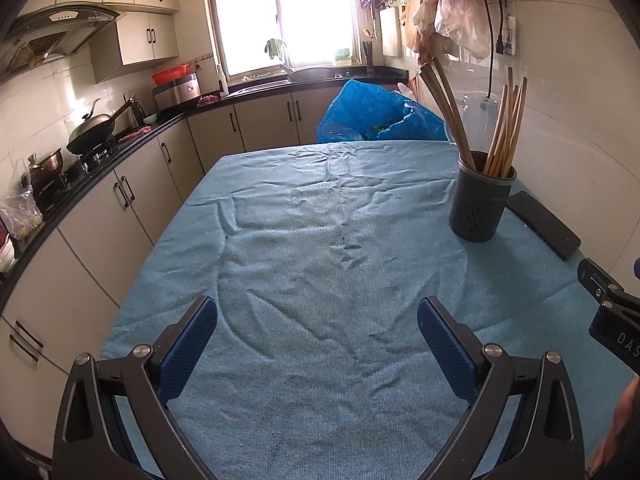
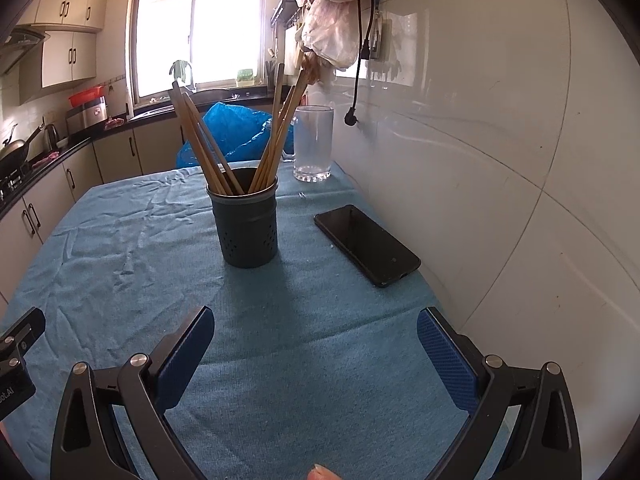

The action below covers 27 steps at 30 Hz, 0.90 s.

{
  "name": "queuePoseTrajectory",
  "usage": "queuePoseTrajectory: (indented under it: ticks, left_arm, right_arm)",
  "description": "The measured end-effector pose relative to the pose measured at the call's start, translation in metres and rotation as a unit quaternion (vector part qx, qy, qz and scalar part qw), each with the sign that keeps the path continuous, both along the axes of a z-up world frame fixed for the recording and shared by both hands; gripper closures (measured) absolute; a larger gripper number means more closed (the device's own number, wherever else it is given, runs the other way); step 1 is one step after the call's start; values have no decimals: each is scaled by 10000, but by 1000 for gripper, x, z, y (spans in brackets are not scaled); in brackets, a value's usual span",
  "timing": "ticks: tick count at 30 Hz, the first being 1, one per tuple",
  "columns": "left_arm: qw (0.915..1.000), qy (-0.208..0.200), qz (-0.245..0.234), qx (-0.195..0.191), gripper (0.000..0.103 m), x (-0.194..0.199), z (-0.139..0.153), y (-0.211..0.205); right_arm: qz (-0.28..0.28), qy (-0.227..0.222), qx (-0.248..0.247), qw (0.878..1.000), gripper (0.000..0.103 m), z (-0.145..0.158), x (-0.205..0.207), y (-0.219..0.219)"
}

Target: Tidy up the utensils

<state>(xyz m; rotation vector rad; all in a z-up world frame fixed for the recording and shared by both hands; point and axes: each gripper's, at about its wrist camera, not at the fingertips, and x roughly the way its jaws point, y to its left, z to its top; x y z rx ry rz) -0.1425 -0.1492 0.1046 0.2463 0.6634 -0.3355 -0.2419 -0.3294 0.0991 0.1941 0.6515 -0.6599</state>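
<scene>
- Hovering low over the tabletop (image 1: 320, 240), the left gripper (image 1: 318, 328) and right gripper (image 2: 316, 338) both have their fingers spread wide, holding nothing.
- Farther off, the chopsticks (image 2: 200, 148) all stand in the holder (image 2: 246, 228), so sorting looks finished or unstarted; any next move means reaching there.

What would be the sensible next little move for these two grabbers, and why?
Probably none toward a utensil: pull both back a touch. The chopsticks already stand in the dark holder, and no loose utensil shows on the blue cloth. The left gripper and right gripper are both open and empty. Only a phone and a glass remain nearby.
</scene>
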Motion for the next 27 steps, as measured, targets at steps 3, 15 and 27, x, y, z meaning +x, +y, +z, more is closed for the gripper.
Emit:
queuePoseTrajectory:
  ticks: [3, 15, 27]
  left_arm:
    - [10000, 4, -1, -5, 3, 0, 0, 0]
    - [10000, -2, -9, -20, 3, -2, 0, 0]
    - [10000, -27, 17, -27, 3, -5, 2, 0]
  right_arm:
    - [0, 5, 5, 10000, 0, 0, 0, 0]
    - [26, 33, 12, 10000, 0, -2, -1, 2]
    - [42, 59, 10, 10000, 0, -2, -2, 5]
